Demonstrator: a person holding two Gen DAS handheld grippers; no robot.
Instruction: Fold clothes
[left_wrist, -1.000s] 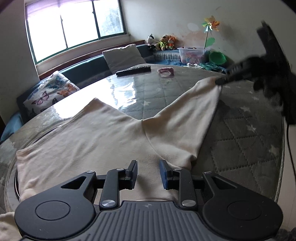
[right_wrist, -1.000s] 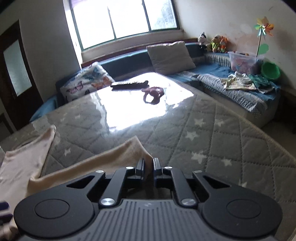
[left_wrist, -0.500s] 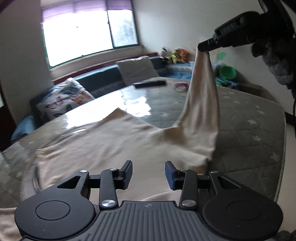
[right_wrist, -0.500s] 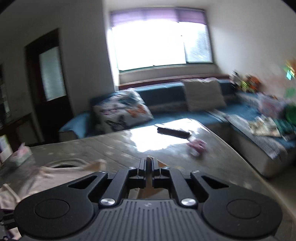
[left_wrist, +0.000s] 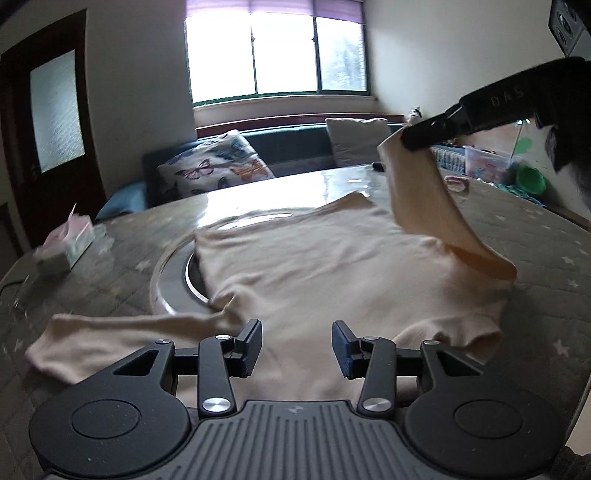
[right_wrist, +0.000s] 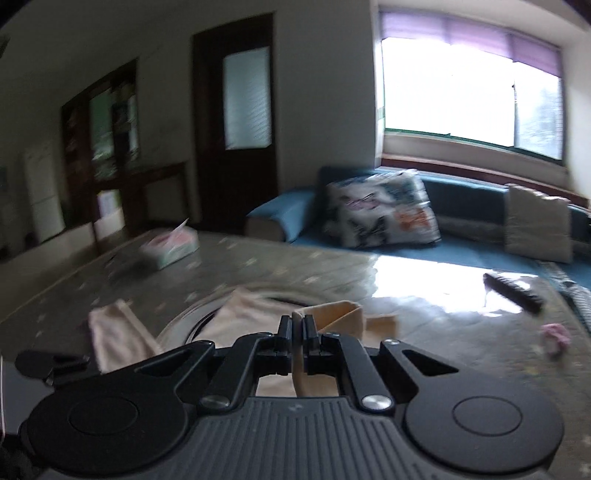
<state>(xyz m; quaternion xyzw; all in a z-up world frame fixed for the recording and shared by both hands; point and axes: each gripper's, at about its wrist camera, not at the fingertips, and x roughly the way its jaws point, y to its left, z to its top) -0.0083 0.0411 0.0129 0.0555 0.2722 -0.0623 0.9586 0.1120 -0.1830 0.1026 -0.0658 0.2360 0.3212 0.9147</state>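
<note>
A cream long-sleeved top lies spread on the round quilted table. My left gripper is open and empty, low over the top's near edge. My right gripper is shut on the cuff of the right sleeve and holds it up above the body of the top. In the right wrist view the right gripper pinches the sleeve cuff. The left sleeve lies flat to the left.
A tissue box sits at the table's left. A remote and a pink item lie at the far side. A metal ring shows under the top. A sofa with cushions stands behind.
My right gripper has lifted the sleeve off the table and carried it leftward over the top's body. My left gripper has opened wider and swung left.
</note>
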